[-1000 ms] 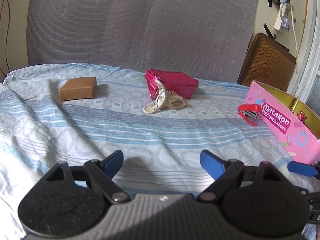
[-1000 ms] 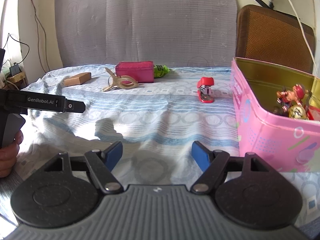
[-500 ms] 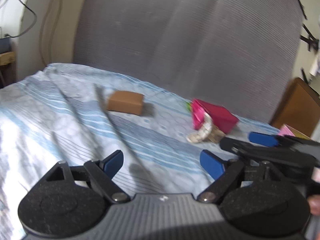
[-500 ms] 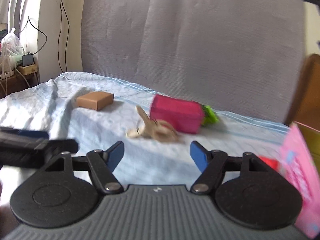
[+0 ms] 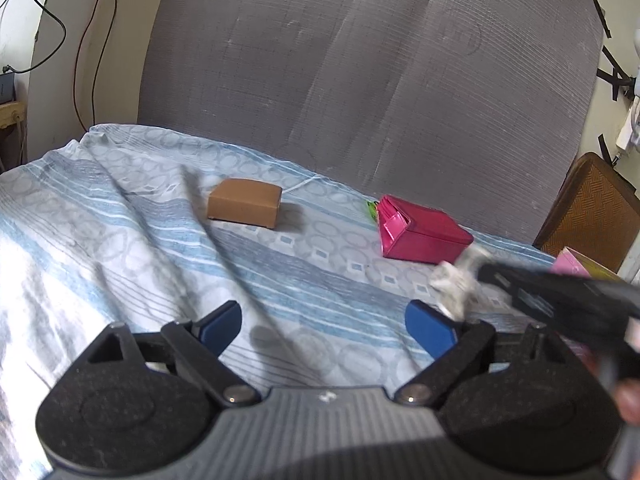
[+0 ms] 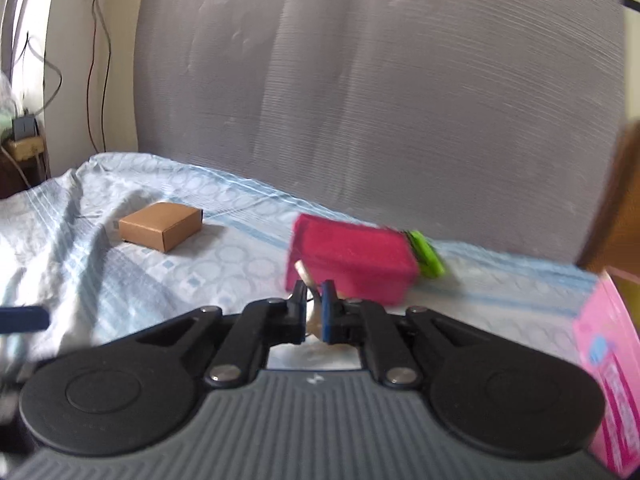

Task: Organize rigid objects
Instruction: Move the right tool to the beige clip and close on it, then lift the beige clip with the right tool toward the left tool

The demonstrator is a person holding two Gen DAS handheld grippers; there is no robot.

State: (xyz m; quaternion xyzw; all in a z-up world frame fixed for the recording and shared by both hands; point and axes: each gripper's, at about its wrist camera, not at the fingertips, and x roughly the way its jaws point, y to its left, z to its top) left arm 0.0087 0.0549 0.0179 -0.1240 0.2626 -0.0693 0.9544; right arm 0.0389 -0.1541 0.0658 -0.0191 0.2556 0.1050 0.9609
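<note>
A beige clip [image 6: 305,273] is pinched between the blue pads of my right gripper [image 6: 314,304], just in front of a magenta box [image 6: 352,264]. In the left wrist view the same clip [image 5: 454,284] shows blurred at the tip of the black right gripper, a little off the sheet. A brown cardboard box [image 5: 244,202] lies further left on the bed. My left gripper [image 5: 326,324] hovers over the striped sheet; its jaws are opening with nothing between them. The pink Macaron tin [image 6: 608,360] stands at the right edge.
A green object [image 6: 426,254] pokes out behind the magenta box. A grey upright mattress [image 5: 360,80] closes off the back of the bed. A brown chair back [image 5: 592,216] stands at the right. Cables hang on the left wall [image 5: 86,40]. The blue sheet [image 5: 120,240] is wrinkled.
My right gripper has swung left from the tin to the clip and closed on it. The left view turned left early on and then held still.
</note>
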